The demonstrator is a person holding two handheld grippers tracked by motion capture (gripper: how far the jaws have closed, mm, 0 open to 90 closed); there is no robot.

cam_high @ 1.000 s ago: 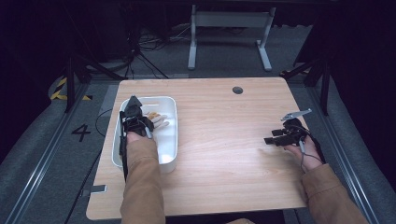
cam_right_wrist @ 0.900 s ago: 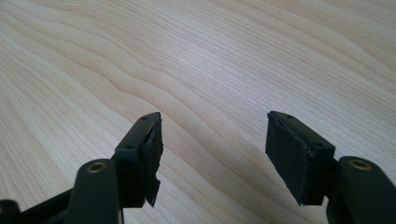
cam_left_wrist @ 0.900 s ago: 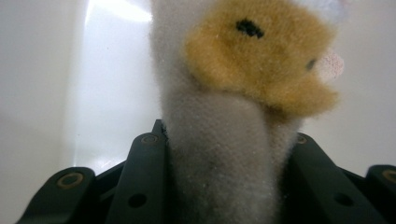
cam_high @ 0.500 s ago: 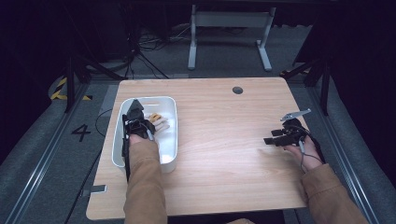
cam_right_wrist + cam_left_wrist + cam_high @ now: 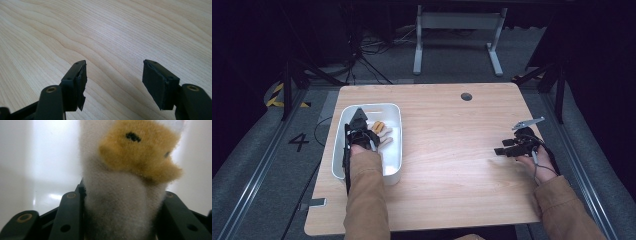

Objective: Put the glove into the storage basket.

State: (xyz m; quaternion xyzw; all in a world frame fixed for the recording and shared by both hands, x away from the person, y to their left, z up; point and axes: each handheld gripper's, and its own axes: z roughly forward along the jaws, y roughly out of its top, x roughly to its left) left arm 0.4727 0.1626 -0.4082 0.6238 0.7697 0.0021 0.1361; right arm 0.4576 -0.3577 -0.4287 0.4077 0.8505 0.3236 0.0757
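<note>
Inside the white bin (image 5: 393, 150), the left gripper (image 5: 357, 125) clamps a plush toy (image 5: 125, 185), apparently a bear. Right gripper (image 5: 115, 82): jaws spread, empty, above the table (image 5: 452, 150).

between the fingers (image 5: 71, 212) of the left gripper (image 5: 122, 215), the plush toy (image 5: 130, 182) is blurred and cut off at the top and bottom edges, and in the high view the gripper hides most of it inside the white bin (image 5: 393, 150).
</note>
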